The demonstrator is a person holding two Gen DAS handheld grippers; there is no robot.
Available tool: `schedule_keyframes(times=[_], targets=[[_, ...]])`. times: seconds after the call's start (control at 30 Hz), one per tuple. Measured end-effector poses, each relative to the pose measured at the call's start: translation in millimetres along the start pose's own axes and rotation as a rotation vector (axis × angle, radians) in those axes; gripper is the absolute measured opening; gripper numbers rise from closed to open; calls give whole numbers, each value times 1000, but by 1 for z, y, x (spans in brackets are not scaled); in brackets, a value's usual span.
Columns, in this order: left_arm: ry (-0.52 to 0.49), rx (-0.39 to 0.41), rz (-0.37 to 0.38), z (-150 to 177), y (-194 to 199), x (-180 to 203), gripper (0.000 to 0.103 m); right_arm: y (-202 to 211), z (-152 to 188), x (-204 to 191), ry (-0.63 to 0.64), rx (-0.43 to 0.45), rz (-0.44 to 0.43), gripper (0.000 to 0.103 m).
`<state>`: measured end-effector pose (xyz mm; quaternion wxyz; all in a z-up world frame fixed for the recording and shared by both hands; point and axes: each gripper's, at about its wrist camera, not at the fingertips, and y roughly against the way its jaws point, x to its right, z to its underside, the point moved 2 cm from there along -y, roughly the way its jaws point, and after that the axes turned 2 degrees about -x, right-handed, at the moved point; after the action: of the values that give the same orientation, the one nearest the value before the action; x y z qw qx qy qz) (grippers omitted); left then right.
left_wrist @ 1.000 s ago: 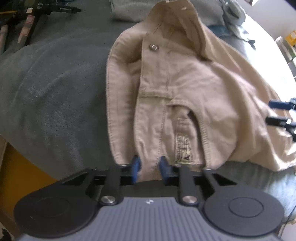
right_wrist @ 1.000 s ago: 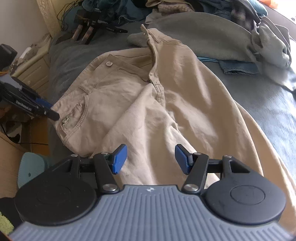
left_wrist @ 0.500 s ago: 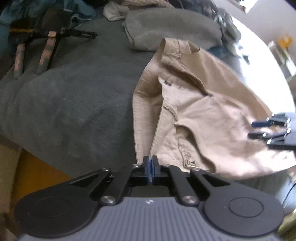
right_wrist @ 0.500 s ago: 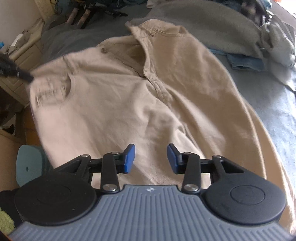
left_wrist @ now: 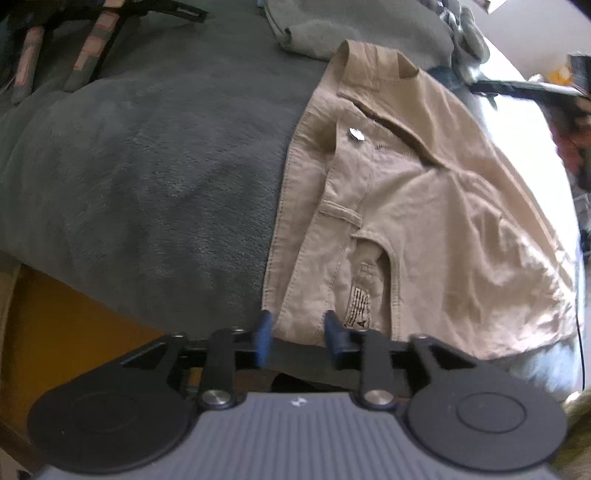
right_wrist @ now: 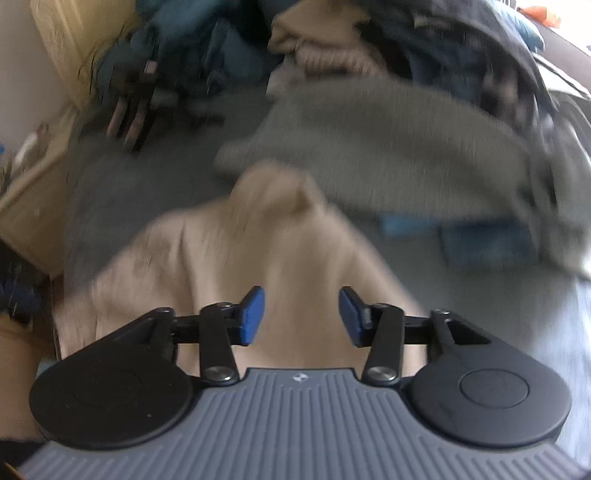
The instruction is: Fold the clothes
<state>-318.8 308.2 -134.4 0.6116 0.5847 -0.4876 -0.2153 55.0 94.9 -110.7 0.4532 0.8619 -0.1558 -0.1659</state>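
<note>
Both wrist views look steeply down along their tool, close over the bed — sharing the beige trousers (left_wrist: 424, 221) and grey sweater (right_wrist: 388, 147).

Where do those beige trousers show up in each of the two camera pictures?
Left wrist view: the beige trousers fill the right half, waistband toward the tongs.
Right wrist view: the trousers lie blurred in the centre, behind the tongs.
Shared landmark: the grey-green garment just beyond the trousers.

Daylight is cast from the upper right, where the left wrist view is blown out to white glare. The right wrist view is heavily smeared by motion blur. Edges are bent by fisheye distortion.
</note>
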Motion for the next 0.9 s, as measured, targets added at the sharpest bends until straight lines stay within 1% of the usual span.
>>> schedule_keyframes(times=[0.03, 0.07, 0.1, 0.17, 0.3, 0.37, 0.4, 0.5, 0.57, 0.6, 0.63, 0.67, 0.7, 0.73, 0.77, 0.8, 0.87, 0.9], targets=[[16, -5, 19, 1, -2, -3, 45, -9, -14, 8, -12, 13, -28, 55], [28, -15, 33, 1, -7, -4, 48, -18, -28, 17, -24, 24, -54, 57], [39, -26, 48, 1, -12, -5, 49, -29, -40, 25, -37, 23, -79, 59], [58, -48, 60, 3, -27, -6, 50, -54, -62, 41, -66, -12, -144, 61], [83, -54, 65, -1, -50, -9, 50, -117, -94, 67, -158, -141, -299, 62], [83, -52, 65, -3, -56, -10, 50, -146, -103, 70, -195, -215, -374, 62], [82, -51, 67, -4, -59, -11, 50, -160, -106, 70, -205, -247, -389, 62], [72, -50, 79, -8, -66, -12, 49, -197, -109, 63, -225, -351, -477, 61], [62, -51, 96, -11, -71, -12, 44, -211, -108, 52, -209, -392, -504, 61], [57, -53, 97, -13, -74, -12, 41, -214, -109, 47, -197, -397, -506, 59], [53, -55, 99, -15, -76, -12, 34, -215, -109, 43, -187, -397, -503, 57], [47, -56, 101, -17, -78, -11, 27, -214, -109, 40, -179, -401, -503, 39], [39, -55, 107, -18, -79, -10, 22, -213, -108, 35, -162, -413, -491, 25], [30, -53, 111, -19, -80, -7, 16, -211, -108, 30, -129, -418, -462, 23], [18, -50, 102, -20, -80, -5, 13, -205, -107, 23, -93, -403, -449, 16], [8, -47, 84, -20, -79, -2, 9, -197, -106, 16, -61, -381, -434, 13], [13, -42, 57, -20, -79, 1, 3, -175, -105, -3, 20, -309, -381, 10], [24, -39, 49, -20, -78, 2, 3, -163, -103, -14, 67, -265, -337, 8]])
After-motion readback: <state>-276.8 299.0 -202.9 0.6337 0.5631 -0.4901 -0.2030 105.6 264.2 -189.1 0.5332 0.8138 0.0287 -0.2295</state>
